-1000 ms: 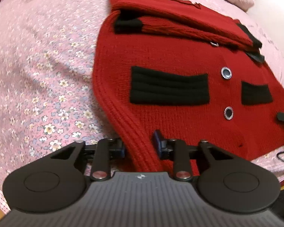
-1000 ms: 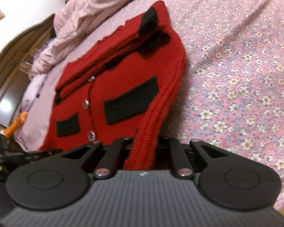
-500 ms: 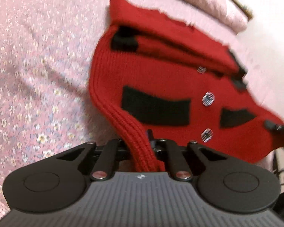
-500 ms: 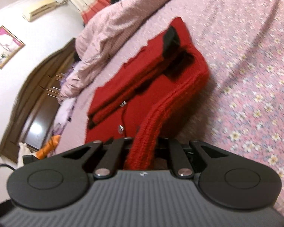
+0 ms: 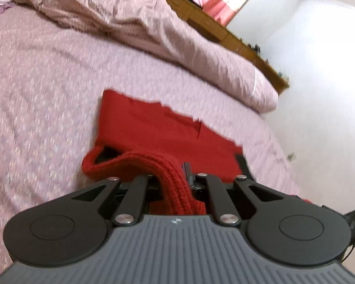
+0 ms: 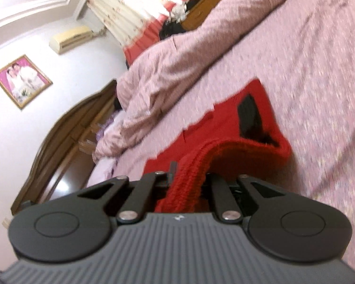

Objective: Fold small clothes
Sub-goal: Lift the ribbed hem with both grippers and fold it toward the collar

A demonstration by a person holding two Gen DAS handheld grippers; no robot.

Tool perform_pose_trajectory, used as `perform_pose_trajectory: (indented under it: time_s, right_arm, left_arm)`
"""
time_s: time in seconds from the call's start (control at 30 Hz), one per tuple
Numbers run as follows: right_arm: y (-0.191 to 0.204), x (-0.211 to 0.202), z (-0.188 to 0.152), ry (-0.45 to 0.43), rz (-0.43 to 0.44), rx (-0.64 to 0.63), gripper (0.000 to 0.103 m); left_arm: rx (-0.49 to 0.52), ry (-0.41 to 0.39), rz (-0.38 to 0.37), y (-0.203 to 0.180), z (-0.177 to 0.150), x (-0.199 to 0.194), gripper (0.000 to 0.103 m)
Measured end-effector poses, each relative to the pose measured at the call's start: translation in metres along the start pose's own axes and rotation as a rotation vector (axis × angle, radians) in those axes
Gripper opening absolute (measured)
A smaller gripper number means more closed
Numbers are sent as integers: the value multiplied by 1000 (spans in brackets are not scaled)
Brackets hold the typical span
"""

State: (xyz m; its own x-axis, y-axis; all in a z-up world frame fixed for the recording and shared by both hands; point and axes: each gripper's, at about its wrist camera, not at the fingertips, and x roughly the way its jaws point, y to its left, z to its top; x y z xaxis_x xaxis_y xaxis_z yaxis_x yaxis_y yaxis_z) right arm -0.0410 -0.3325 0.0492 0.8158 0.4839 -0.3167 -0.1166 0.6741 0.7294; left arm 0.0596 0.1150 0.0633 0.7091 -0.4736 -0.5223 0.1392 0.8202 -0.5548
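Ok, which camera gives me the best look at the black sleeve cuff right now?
Right wrist: the black cuff shows broadly on the red sweater. Left wrist shows only a dark sliver behind the lifted ribbed hem.

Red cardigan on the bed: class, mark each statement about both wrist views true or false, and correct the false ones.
1. The left gripper is shut on the ribbed hem of the red cardigan. True.
2. The right gripper is open and holds nothing. False: it is shut on the cardigan's hem too.
3. The cardigan lies on a plain blue sheet. False: the bedspread is pink and floral.
4. A framed photo hangs on the wall. True.
5. A rumpled quilt lies beyond the cardigan. True.
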Motion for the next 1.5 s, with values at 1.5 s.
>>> perform_pose_trajectory:
  time_s: [1.5]
  right_arm:
    - [-69, 186, 76, -29, -287, 1, 11]
  left_arm:
    - [-12, 127, 283, 62, 106, 180, 12]
